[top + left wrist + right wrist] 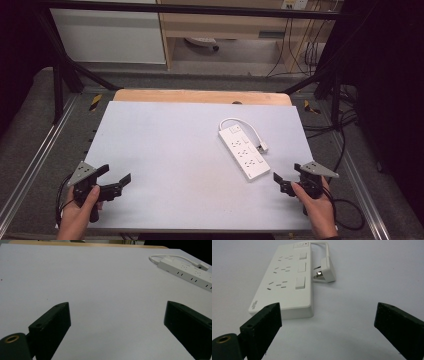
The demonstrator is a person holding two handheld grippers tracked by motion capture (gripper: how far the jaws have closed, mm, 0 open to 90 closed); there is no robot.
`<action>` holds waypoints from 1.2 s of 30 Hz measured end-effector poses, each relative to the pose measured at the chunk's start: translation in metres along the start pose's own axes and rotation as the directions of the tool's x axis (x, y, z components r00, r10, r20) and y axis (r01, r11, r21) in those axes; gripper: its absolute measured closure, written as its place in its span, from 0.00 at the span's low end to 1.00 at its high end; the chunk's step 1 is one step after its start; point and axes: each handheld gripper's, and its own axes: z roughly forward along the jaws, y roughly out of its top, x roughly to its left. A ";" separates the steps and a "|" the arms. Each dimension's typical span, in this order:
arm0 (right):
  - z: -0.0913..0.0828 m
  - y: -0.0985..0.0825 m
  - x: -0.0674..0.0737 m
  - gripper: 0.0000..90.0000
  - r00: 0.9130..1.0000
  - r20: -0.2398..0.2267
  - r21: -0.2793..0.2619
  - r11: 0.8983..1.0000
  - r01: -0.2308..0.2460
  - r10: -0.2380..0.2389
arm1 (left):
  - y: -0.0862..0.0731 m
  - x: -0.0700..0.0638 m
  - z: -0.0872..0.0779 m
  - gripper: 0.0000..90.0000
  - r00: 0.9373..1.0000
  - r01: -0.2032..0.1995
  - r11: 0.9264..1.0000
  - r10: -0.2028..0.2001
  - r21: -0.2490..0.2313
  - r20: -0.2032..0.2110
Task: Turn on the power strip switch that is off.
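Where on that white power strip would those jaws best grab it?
Probably across the narrow width of the power strip at its near, plain end, with the right gripper coming from that side. It lies flat, and its cable and plug crowd the far end.

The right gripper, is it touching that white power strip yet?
Apart. The high view shows bare table between the right gripper and the power strip.

high view looks down from above; each gripper view sits low over the table [165, 165], sharing the power strip [287, 282] ahead.
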 end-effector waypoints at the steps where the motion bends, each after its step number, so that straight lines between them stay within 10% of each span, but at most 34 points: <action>1: 0.000 0.000 0.000 0.09 1.000 0.002 0.001 1.000 0.002 -0.002 | 0.000 0.000 -0.001 0.08 1.000 0.000 1.000 0.000 0.000 0.001; 36: -0.014 0.017 0.002 0.04 1.000 0.007 -0.016 1.000 0.000 0.000 | -0.001 -0.002 0.002 0.07 1.000 -0.024 1.000 0.024 0.016 0.003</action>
